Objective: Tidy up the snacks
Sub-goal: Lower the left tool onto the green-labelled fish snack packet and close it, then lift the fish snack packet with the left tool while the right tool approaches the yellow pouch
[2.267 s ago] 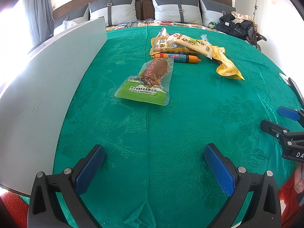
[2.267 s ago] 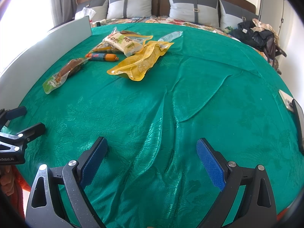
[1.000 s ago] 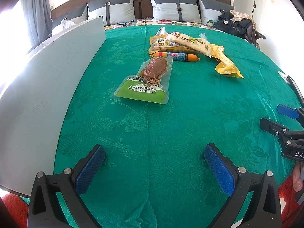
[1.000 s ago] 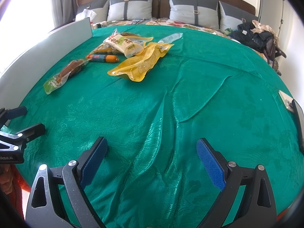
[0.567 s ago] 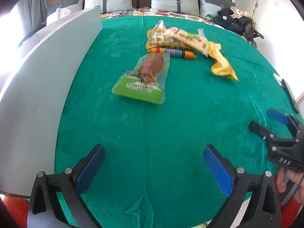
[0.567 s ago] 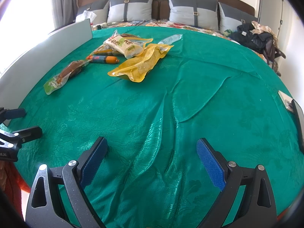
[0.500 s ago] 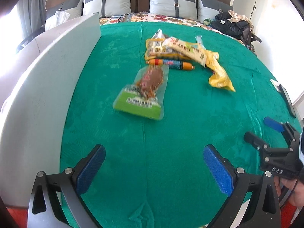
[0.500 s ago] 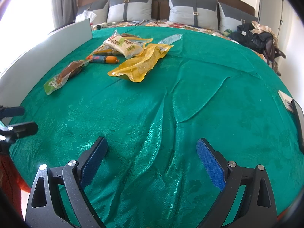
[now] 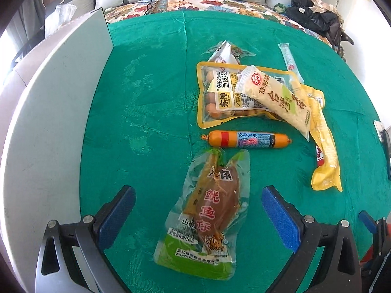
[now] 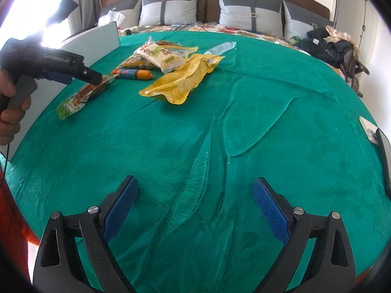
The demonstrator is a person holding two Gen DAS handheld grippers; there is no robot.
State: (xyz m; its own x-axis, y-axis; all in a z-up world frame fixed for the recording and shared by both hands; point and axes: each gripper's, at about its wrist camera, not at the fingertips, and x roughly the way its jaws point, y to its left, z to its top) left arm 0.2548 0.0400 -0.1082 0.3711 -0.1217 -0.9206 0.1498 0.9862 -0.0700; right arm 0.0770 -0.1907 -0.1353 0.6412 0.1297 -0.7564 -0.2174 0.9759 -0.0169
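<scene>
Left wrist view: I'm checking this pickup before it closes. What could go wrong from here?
The left gripper is open astride the squid pouch, which lies flat on the green cloth; closing might pinch cloth or slip off the slick film. The sausage stick lies just beyond the pouch's top, so pushing forward could nudge it.

Squid pack (image 9: 210, 217), clear pouch with green bottom strip and brown squid inside, lies flat nearest the camera. Just beyond its top end, orange sausage stick (image 9: 246, 139) lies crosswise, apart from it. Beyond the sausage, yellow-rimmed peanut bag (image 9: 229, 95) lies flat; white rice-cracker pack (image 9: 276, 95) rests diagonally on its right side. Yellow pouch (image 9: 322, 146) stretches right of the sausage. Slim clear tube pack (image 9: 289, 58) lies at far right of the peanut bag.
</scene>
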